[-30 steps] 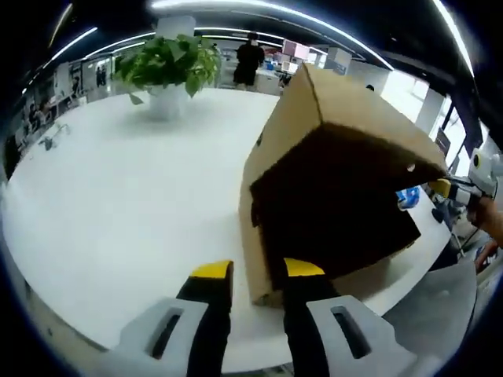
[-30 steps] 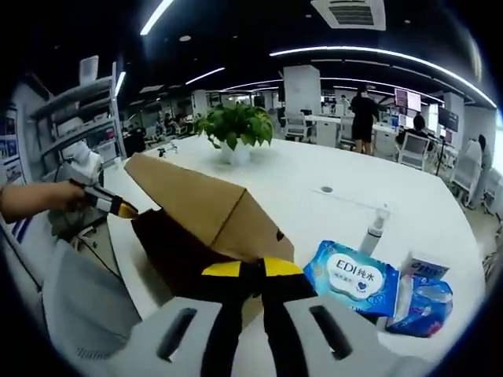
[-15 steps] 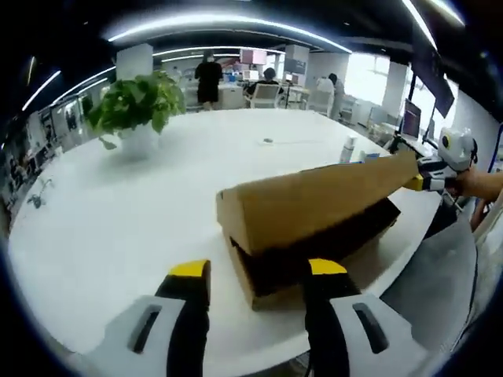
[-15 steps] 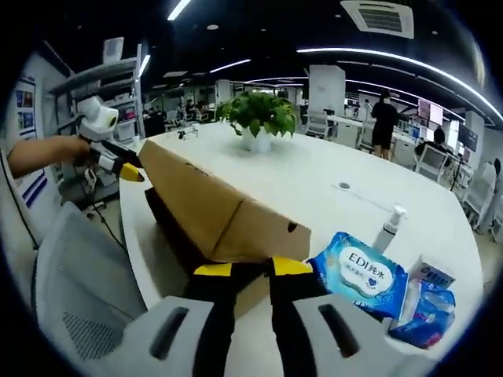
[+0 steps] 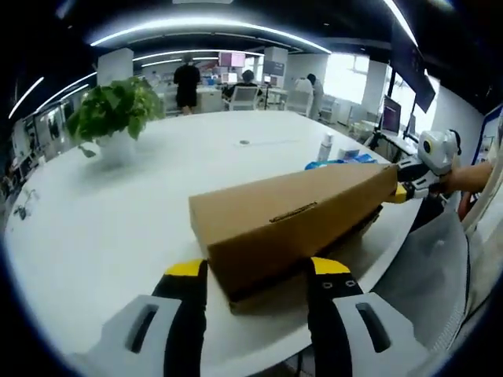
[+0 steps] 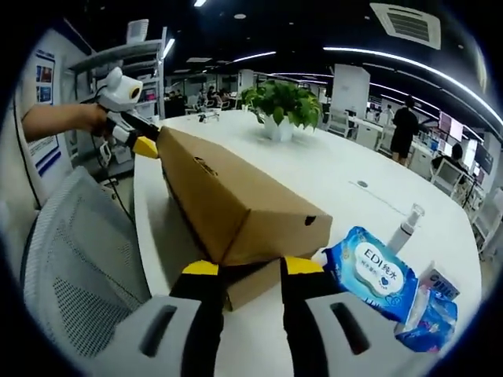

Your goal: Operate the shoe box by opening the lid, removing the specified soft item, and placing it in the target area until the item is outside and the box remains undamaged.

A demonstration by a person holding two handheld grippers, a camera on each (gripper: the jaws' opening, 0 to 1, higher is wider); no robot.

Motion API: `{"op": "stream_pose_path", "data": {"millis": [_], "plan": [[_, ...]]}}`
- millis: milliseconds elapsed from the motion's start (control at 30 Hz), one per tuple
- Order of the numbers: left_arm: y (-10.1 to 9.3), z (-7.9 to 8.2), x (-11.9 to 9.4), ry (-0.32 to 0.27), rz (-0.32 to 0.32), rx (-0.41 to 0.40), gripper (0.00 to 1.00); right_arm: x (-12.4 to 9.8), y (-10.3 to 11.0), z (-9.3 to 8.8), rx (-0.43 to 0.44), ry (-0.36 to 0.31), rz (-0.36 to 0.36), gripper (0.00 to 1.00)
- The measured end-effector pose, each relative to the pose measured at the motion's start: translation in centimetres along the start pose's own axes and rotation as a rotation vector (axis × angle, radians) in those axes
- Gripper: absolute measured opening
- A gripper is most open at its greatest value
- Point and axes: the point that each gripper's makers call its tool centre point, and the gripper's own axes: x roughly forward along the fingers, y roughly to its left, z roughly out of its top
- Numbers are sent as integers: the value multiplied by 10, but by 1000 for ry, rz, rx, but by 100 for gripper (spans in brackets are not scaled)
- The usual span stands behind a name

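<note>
Shoe box point(image 5: 291, 224) sits near the counter point(image 5: 118, 212) edge, lid point(image 6: 236, 196) down, nearly shut. Left tongs point(image 5: 258, 269) parted, straddling one end of the box; right tongs point(image 6: 242, 268) parted at the other end; neither looks clamped on it. Opening step is in hand, soft item unseen. Next move likely: catch the lid edge, lift gently, don't crease the cardboard. Wipes pack point(image 6: 373, 267) lies just beside the box.

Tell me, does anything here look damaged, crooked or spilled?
Nothing looks damaged or spilled. The brown cardboard shoe box lies on the white table, its lid down but slightly raised at one end, a dark gap beneath. The left gripper and right gripper are at opposite ends.
</note>
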Motion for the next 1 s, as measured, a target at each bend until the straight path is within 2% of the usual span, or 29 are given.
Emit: {"op": "stream_pose_path", "data": {"millis": [200,300,500,600,733,900,1000], "plan": [[-1,-8,3,37,-5,27,51,2,10,-5,13,17,52,39],[-2,-12,6,52,-6,26,51,4,14,-8,51,29,79,43],[-3,-20,11,84,-7,43,52,7,15,-11,194,21,93,45],[-3,-25,14,98,-5,49,52,11,13,-14,217,32,86,42],[-2,-31,19,120,0,44,52,17,17,-21,226,56,88,40],[-1,-41,24,162,8,60,50,22,18,-30,198,89,86,37],[0,-44,26,167,14,62,50,25,18,-34,171,101,77,37]]}}
